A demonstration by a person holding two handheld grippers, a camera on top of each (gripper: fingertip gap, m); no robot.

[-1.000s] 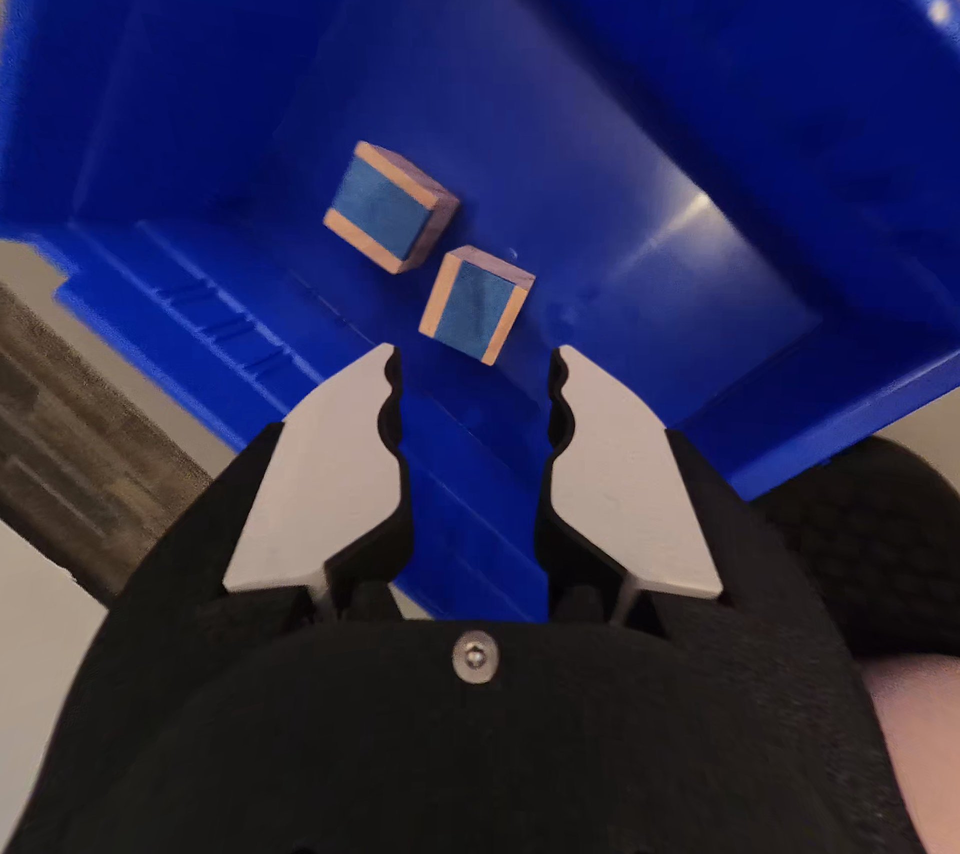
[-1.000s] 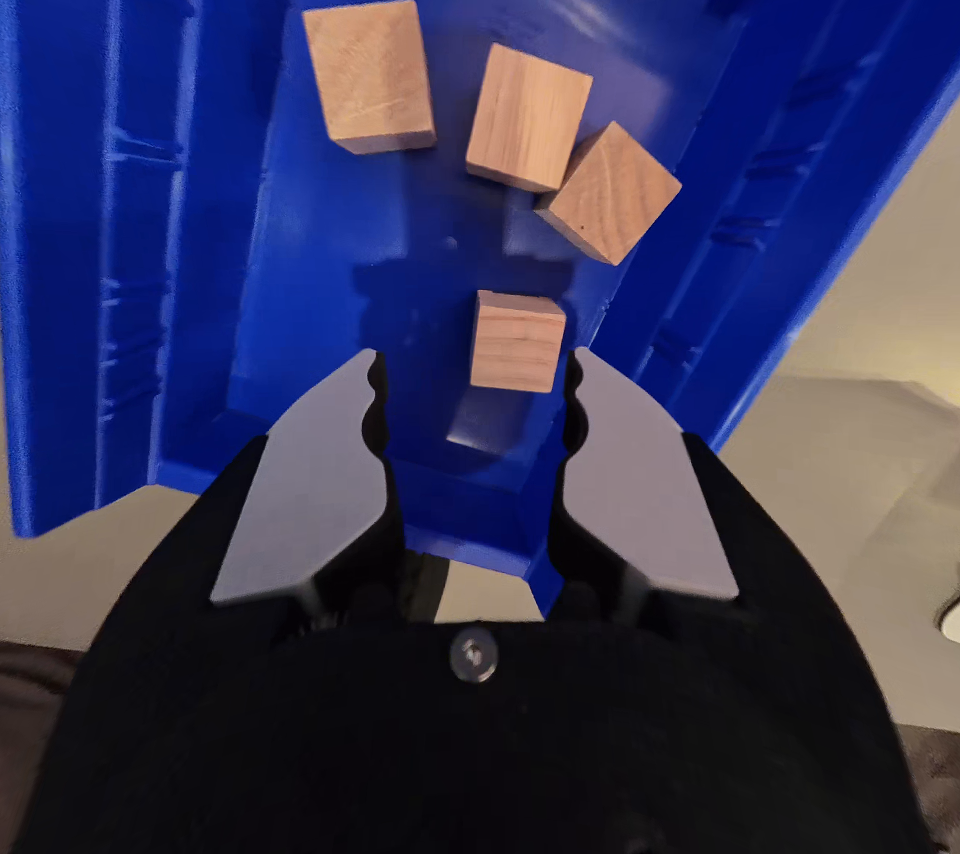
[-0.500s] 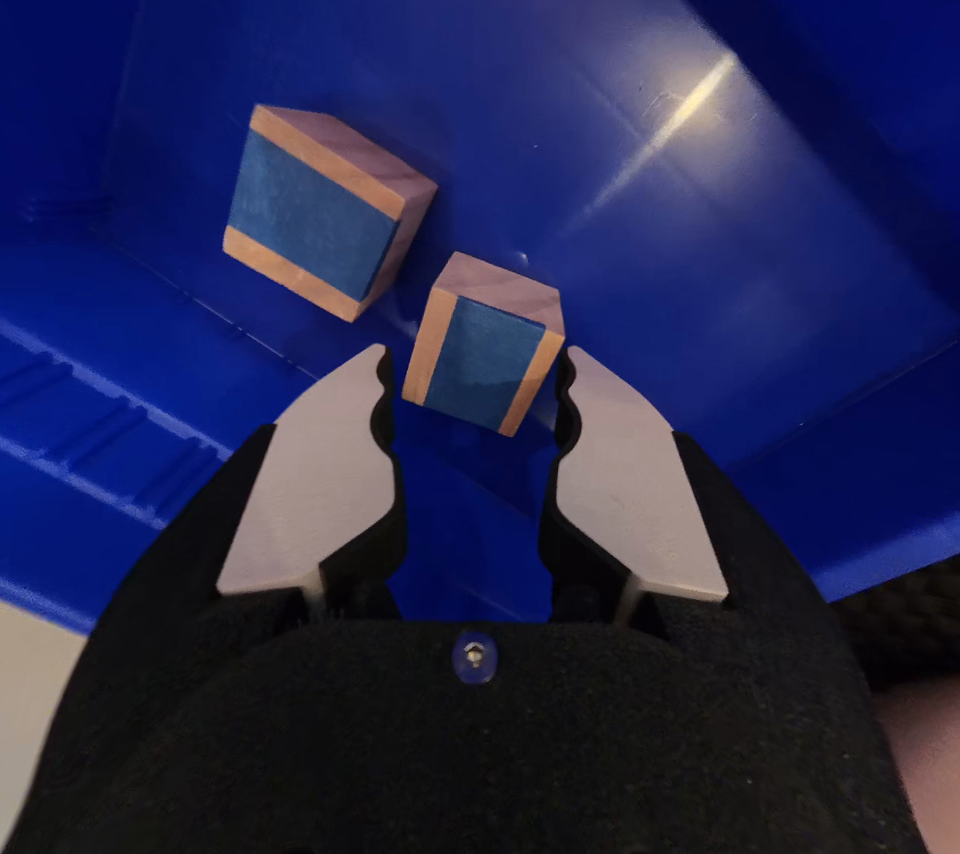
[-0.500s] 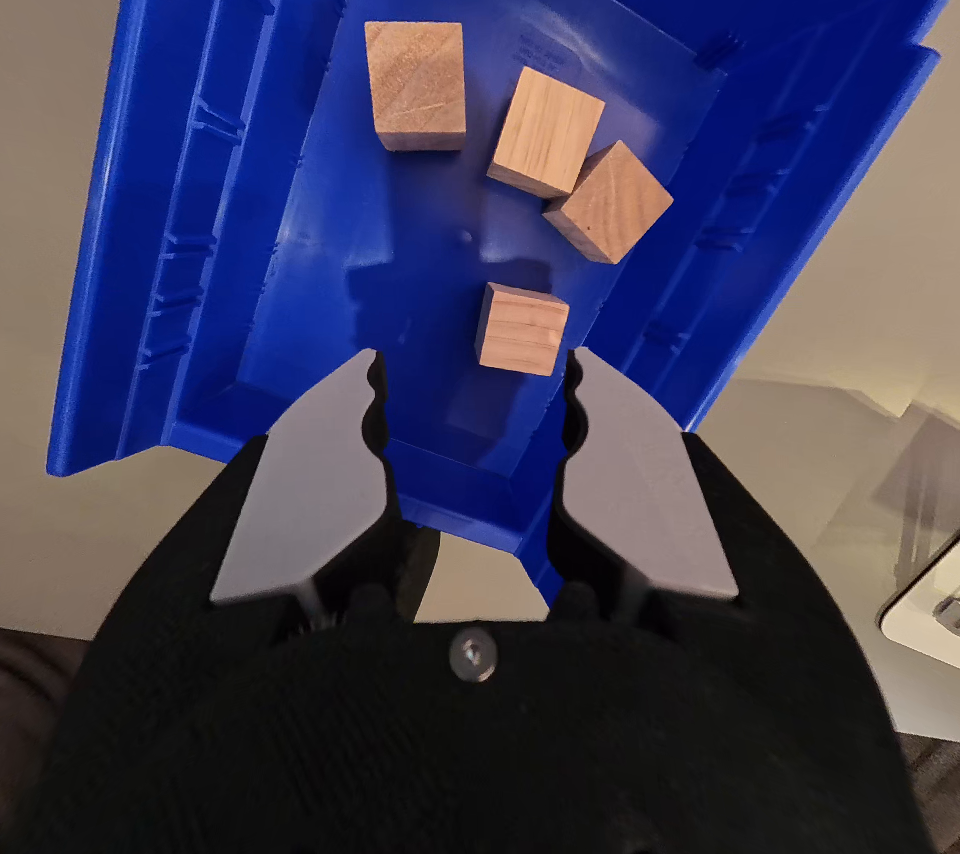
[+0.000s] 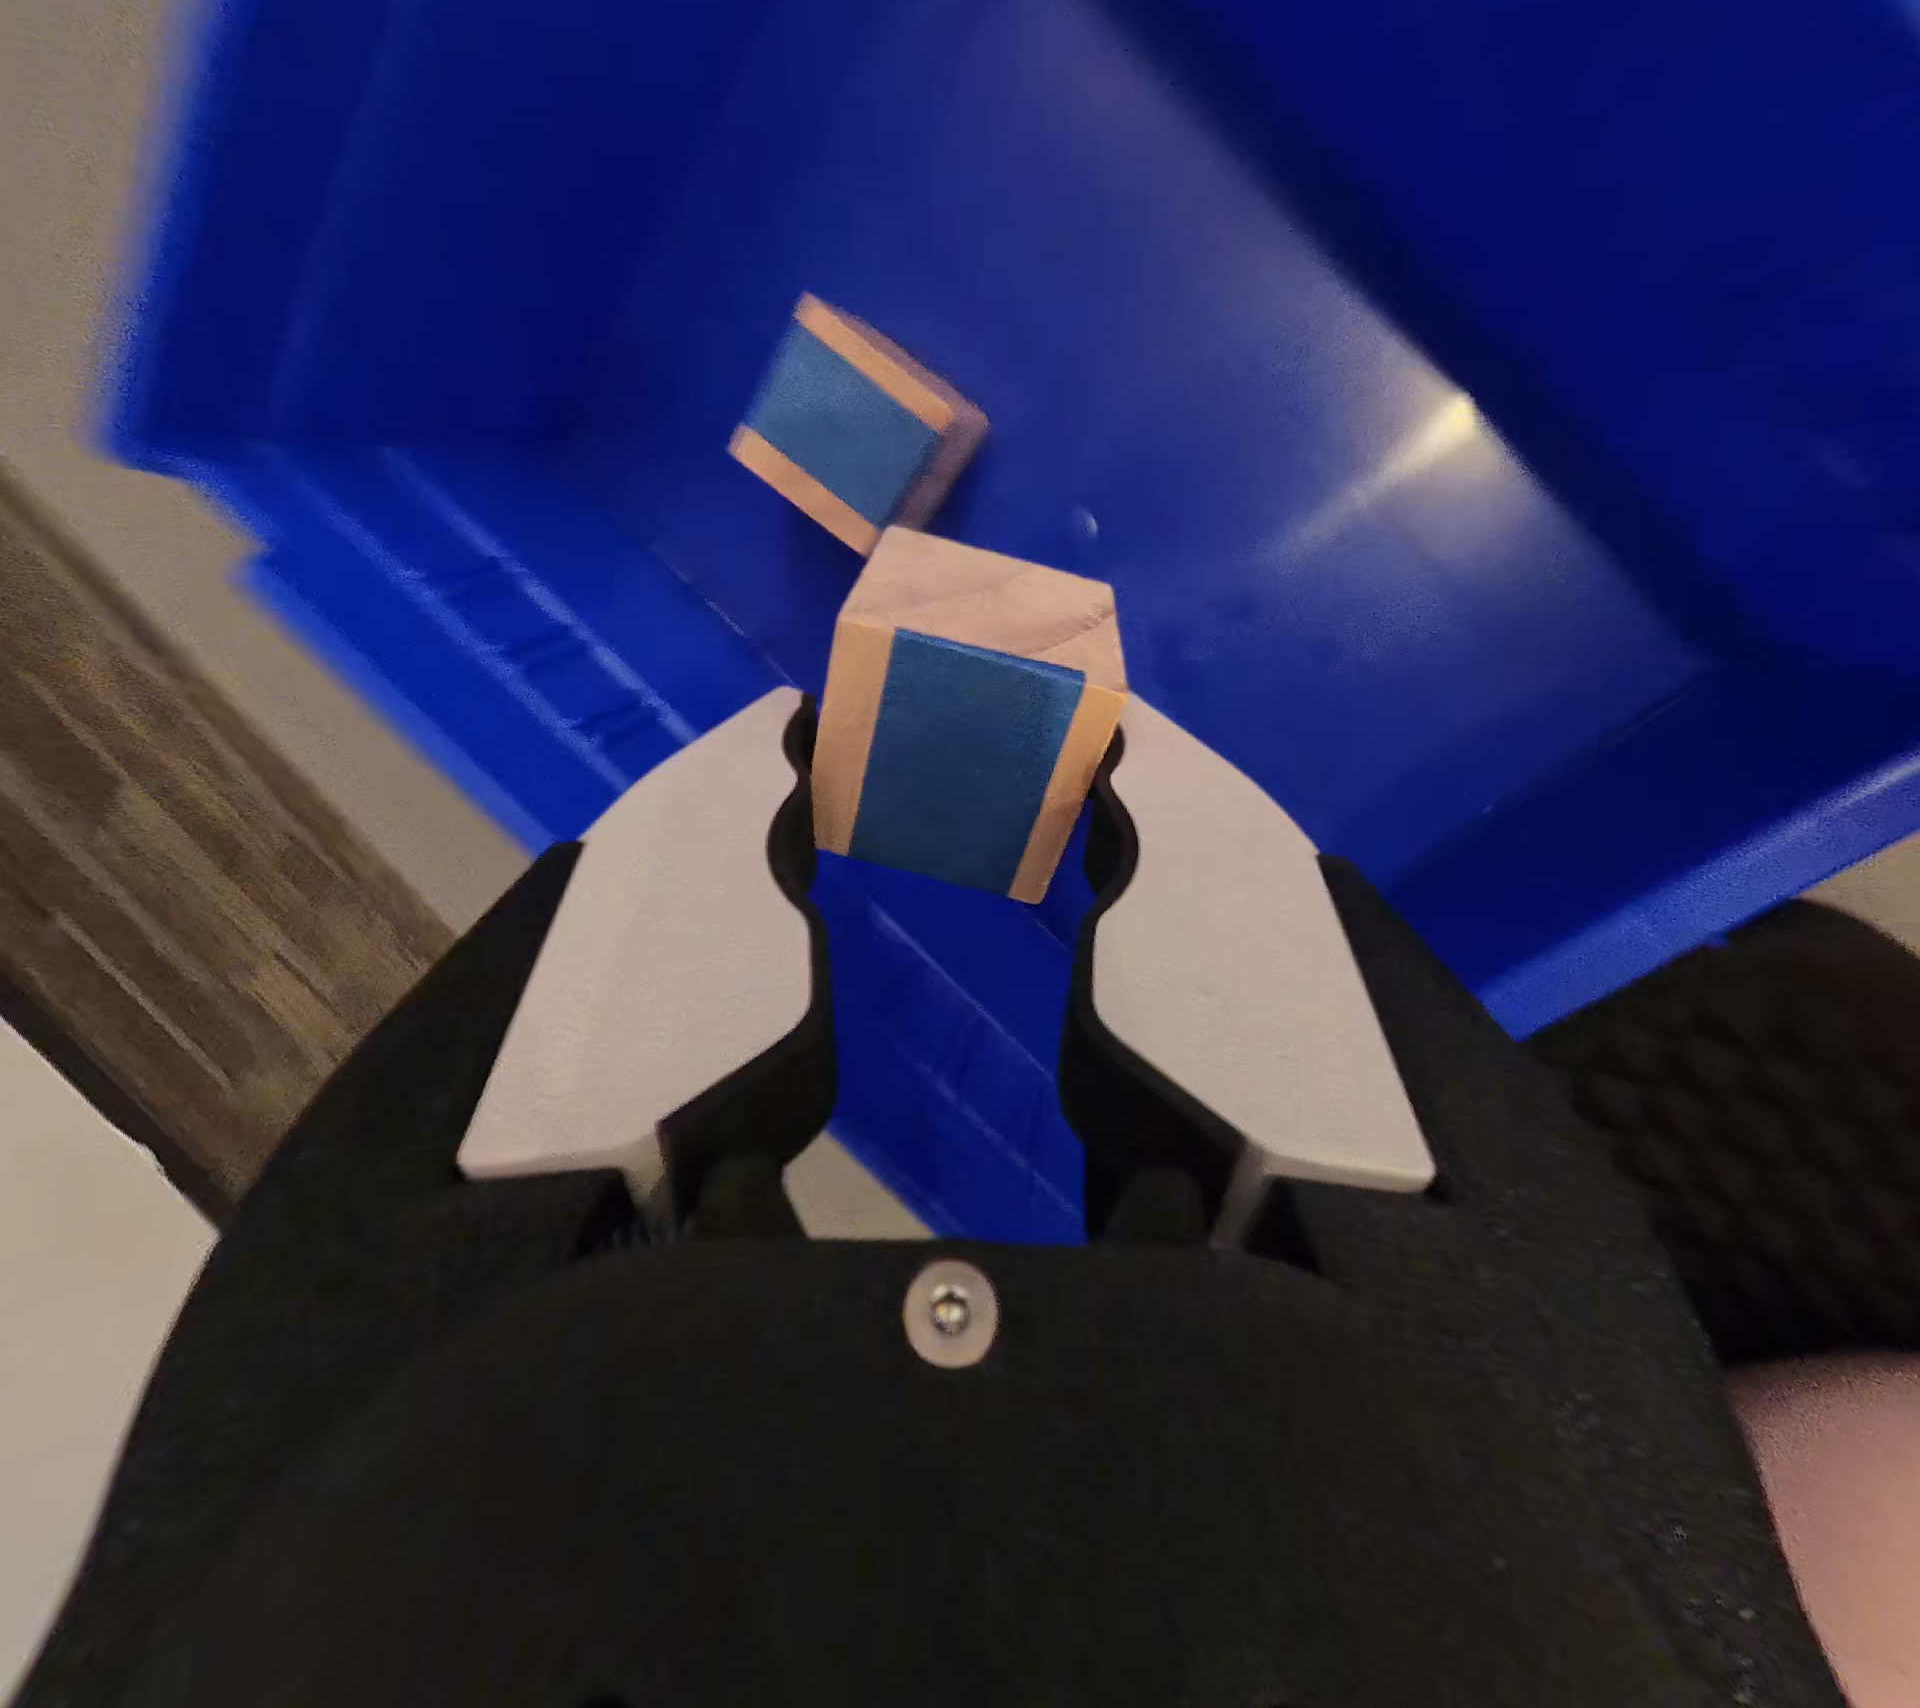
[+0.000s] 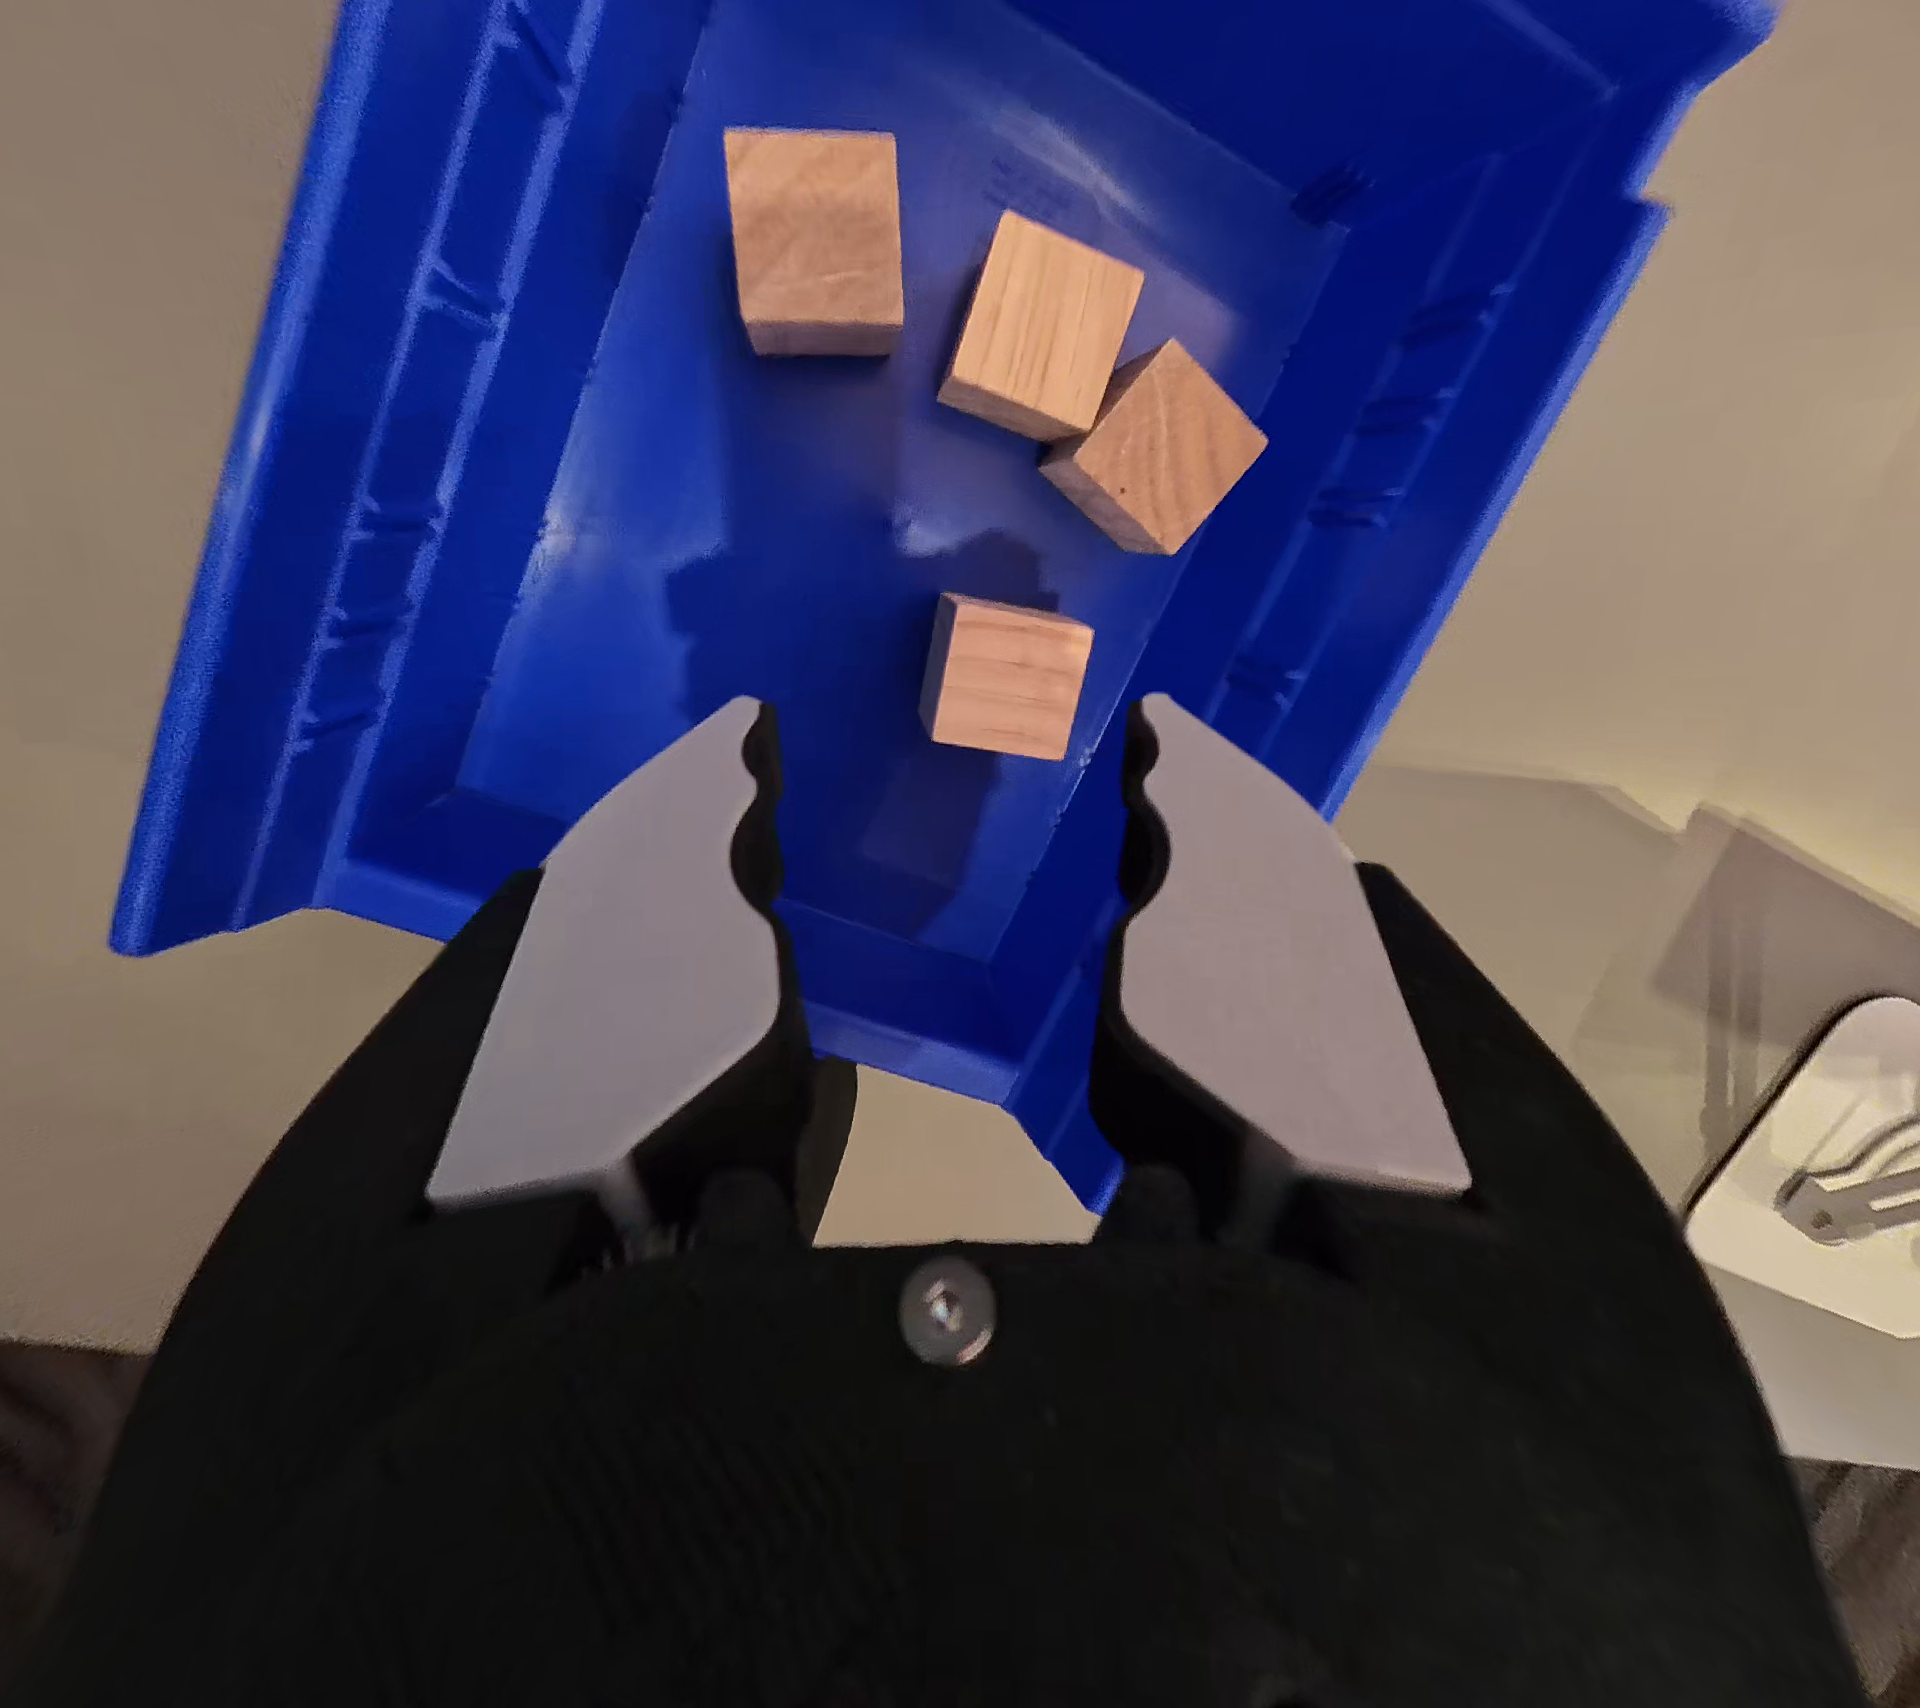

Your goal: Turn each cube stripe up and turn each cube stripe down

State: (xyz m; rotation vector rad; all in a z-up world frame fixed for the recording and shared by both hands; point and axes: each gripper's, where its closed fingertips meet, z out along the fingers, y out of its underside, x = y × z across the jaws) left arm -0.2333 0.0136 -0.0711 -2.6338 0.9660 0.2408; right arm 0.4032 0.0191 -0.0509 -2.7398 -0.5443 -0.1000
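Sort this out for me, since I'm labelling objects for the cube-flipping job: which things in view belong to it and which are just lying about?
Part of the job:
- striped cube gripped by the left gripper
- second striped cube on the bin floor
- four plain-faced cubes in the other blue bin
- right gripper, open

Just lying about:
- white object at the right edge
- wood-grain surface

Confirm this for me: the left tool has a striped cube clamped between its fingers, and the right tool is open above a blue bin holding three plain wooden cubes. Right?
Not quite: the count is off. The right wrist view shows four plain wooden cubes in that blue bin, not three. The rest stands: the left tool is clamped on the striped cube, and the right tool is open above the bin.
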